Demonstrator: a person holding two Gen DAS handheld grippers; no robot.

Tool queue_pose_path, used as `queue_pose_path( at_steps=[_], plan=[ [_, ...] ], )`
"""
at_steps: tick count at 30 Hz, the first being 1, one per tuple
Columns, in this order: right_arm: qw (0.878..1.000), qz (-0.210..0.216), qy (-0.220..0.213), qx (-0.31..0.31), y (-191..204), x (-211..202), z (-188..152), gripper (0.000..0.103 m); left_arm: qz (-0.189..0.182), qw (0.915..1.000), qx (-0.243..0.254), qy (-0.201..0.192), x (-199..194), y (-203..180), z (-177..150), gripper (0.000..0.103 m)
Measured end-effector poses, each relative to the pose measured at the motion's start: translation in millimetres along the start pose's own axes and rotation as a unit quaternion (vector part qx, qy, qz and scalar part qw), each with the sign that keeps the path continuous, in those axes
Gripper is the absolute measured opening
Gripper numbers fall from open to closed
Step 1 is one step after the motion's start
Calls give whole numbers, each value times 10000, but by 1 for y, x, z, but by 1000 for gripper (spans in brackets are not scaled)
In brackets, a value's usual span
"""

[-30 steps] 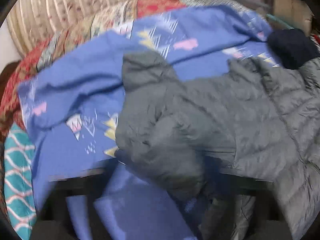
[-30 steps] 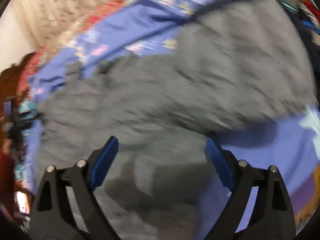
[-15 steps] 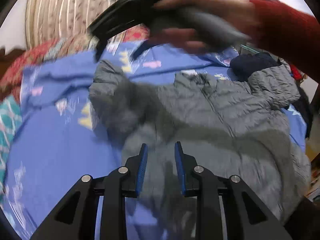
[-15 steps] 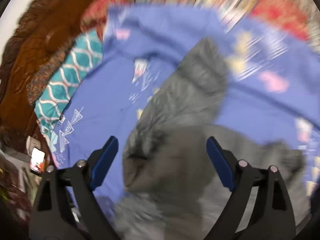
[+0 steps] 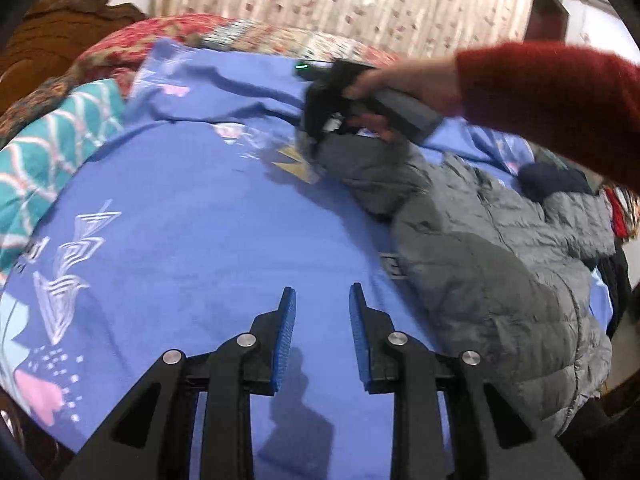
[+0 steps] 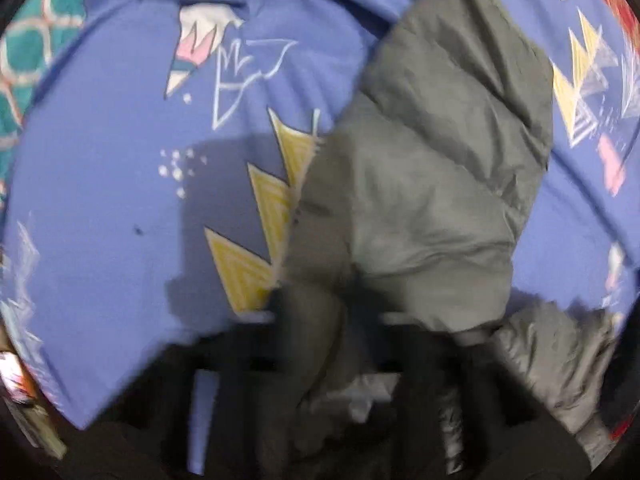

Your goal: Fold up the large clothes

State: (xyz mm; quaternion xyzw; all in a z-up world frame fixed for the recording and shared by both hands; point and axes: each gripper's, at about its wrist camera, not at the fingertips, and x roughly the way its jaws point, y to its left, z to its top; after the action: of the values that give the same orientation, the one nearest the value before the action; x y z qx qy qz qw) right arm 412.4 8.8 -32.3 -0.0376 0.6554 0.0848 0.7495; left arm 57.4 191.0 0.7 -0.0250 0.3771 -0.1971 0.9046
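A grey quilted puffer jacket (image 5: 492, 248) lies on a blue patterned bedsheet (image 5: 192, 216), at the right of the left wrist view. My left gripper (image 5: 322, 304) is open and empty, hovering over bare sheet to the left of the jacket. My right gripper (image 5: 316, 136), held by a hand in a red sleeve (image 5: 560, 108), is down on the jacket's far sleeve end. In the right wrist view the grey sleeve (image 6: 432, 184) fills the middle and its fabric bunches over the blurred fingers at the bottom, so it looks shut on the sleeve.
A teal patterned blanket (image 5: 48, 152) and a red floral quilt (image 5: 132, 44) lie at the left and far side of the bed. A dark navy garment (image 5: 556, 180) sits beyond the jacket at the right. A carved wooden headboard (image 5: 60, 28) stands at the far left.
My left gripper let go of the jacket, opened and pulled back over bare sheet. My right gripper swung over to the far sleeve end and closed onto it.
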Motion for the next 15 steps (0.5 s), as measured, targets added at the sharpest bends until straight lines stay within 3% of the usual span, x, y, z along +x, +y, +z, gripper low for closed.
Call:
queue_pose_path(
  at_steps=[1, 3, 4, 6, 8, 11, 12, 13, 14, 15],
  plan=[
    [9990, 390, -151, -149, 8, -16, -2, 4, 21, 10000, -77, -54, -4, 6, -1, 50],
    [9857, 1318, -481, -930, 49, -64, -11, 4, 70, 9997, -182, -128, -12, 16, -3, 50],
    [9654, 1991, -558, -1589, 83, -97, -20, 4, 90, 9996, -222, -157, -16, 20, -4, 50],
    [9300, 2474, -700, -2626, 138, -142, -39, 4, 104, 9994, -263, -209, -25, 24, -5, 50],
    [9034, 2504, -925, -3356, 188, -169, -50, 4, 94, 9992, -295, -248, -31, 25, -6, 50],
    [8928, 2623, -941, -3538, 241, -163, -47, 6, 155, 9990, -322, -255, -37, 19, -7, 50],
    [9001, 2297, -958, -3576, 252, -154, -48, 21, 221, 9990, -299, -256, -39, 18, -7, 50],
    [9066, 1907, -1008, -3627, 266, -139, -48, 43, 301, 9988, -290, -268, -42, 17, -6, 50],
    [9106, 1302, -1141, -3753, 269, -130, -54, 52, 318, 9987, -288, -284, -44, 17, -5, 50],
    [9100, 1136, -1188, -3806, 261, -127, -57, 53, 345, 9985, -283, -311, -47, 17, -2, 50]
  ],
)
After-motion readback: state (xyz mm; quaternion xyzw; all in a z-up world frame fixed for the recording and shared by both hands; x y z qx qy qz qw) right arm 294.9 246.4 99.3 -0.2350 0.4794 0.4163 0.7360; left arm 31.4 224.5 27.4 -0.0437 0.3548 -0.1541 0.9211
